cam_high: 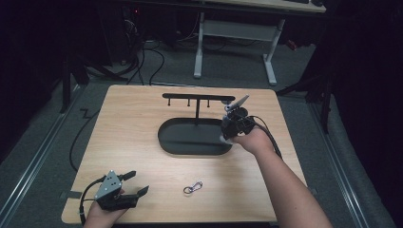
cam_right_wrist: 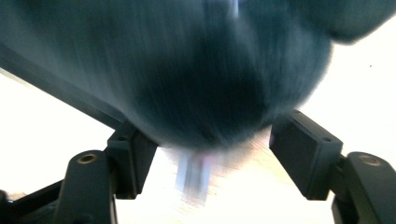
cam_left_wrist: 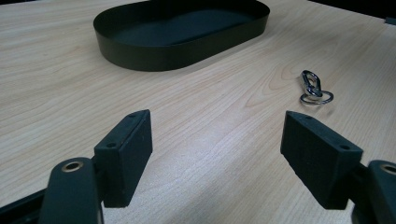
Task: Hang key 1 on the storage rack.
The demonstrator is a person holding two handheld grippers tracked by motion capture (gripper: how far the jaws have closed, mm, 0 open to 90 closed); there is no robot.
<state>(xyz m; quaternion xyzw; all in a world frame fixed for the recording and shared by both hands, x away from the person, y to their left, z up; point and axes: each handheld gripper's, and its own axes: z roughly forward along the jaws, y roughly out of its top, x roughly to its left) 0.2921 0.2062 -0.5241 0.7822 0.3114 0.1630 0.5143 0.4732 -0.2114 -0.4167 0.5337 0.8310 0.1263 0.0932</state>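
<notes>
A black oval tray lies mid-table, and a black T-shaped hook rack stands at its back. On the wood near the front edge lies a silver carabiner with a ring. My right gripper points down over the tray's right end. In the right gripper view its jaws stand apart over the blurred dark tray. A pale blurred streak shows between them, clear of both pads, and I cannot tell what it is. My left gripper rests open at the front left corner and faces the tray.
The wooden table ends close behind the rack and just in front of my left hand. A white-legged desk and floor cables lie beyond the far edge. Bare wood separates the carabiner from the tray.
</notes>
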